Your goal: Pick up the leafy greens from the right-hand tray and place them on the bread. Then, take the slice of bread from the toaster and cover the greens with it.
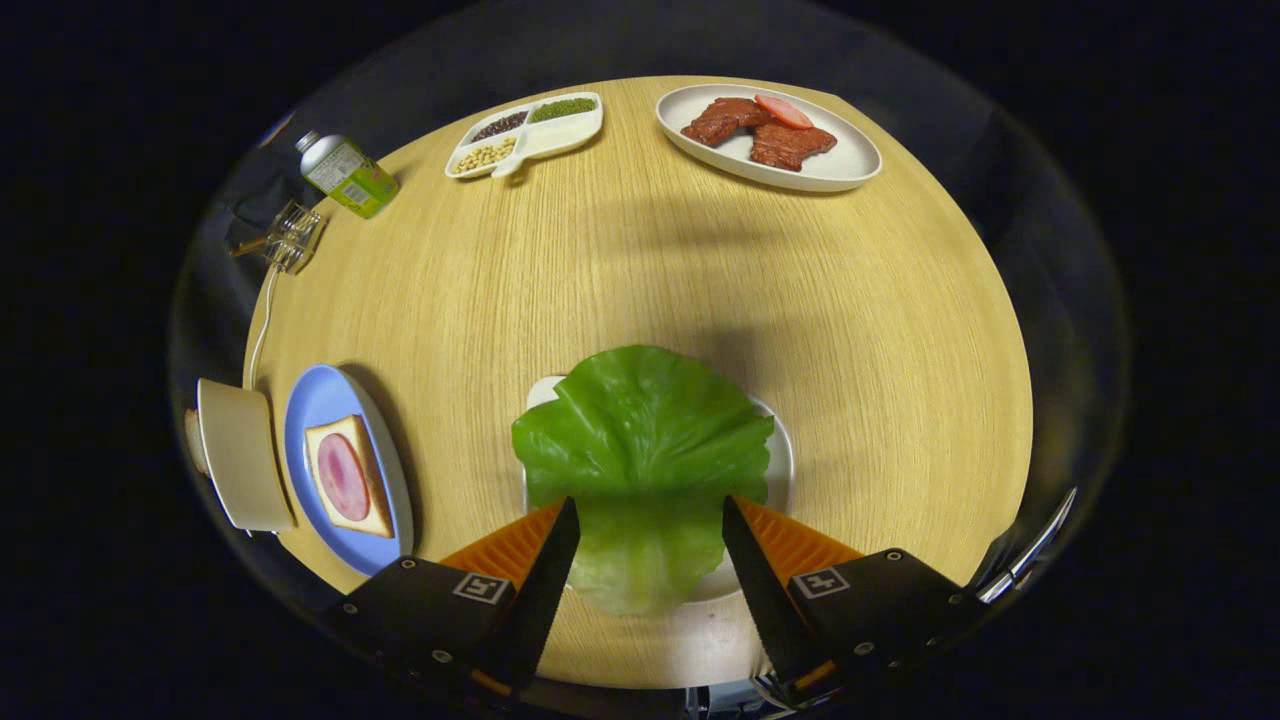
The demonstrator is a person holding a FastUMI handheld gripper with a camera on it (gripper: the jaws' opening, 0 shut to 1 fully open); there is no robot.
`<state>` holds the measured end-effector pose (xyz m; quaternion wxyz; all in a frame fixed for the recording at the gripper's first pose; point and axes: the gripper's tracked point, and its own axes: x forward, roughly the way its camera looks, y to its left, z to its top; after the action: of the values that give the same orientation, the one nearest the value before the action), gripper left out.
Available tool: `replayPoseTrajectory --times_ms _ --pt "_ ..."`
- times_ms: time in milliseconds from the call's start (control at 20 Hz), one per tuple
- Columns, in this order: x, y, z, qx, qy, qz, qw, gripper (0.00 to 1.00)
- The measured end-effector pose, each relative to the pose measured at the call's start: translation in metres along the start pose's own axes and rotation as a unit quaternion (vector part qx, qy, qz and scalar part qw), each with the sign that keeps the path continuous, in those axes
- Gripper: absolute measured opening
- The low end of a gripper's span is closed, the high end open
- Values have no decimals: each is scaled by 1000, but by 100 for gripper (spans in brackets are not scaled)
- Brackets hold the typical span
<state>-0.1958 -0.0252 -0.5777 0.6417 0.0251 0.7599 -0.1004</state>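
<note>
- Toaster (240,455) and ham-topped bread (348,478) on its blue plate (325,395) wait far left.
- Leafy greens (640,450) overhang their white tray (780,465); the limp leaf could slip or drag.
- Gripper (650,520) spread wide, holding nothing.

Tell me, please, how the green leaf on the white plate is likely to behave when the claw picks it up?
The leaf looks thin and broad, overhanging its white plate, so it will probably droop from the grip. It likely weighs little. Its glossy surface may slip. The claw is open, fingers astride the stem end, a sensible place to pinch.
</note>
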Motion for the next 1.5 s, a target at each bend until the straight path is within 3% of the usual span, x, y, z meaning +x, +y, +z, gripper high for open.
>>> replayPoseTrajectory --times_ms 450,650,750,800,950,1000,1200,1500 --pt "8 -2 0 20 16 -31 999 86" --pt "7 2 -1 35 26 -33 999 78" --pt "5 2 -2 27 20 -32 999 65" --pt "6 2 -2 21 16 -30 999 51" --pt "4 -1 -2 2 6 -26 1000 25" --pt "4 -3 -3 3 1 -23 1000 12" --pt "-12 20 -7 47 -12 50 998 5" --pt "-55 42 0 53 -53 101 992 4"
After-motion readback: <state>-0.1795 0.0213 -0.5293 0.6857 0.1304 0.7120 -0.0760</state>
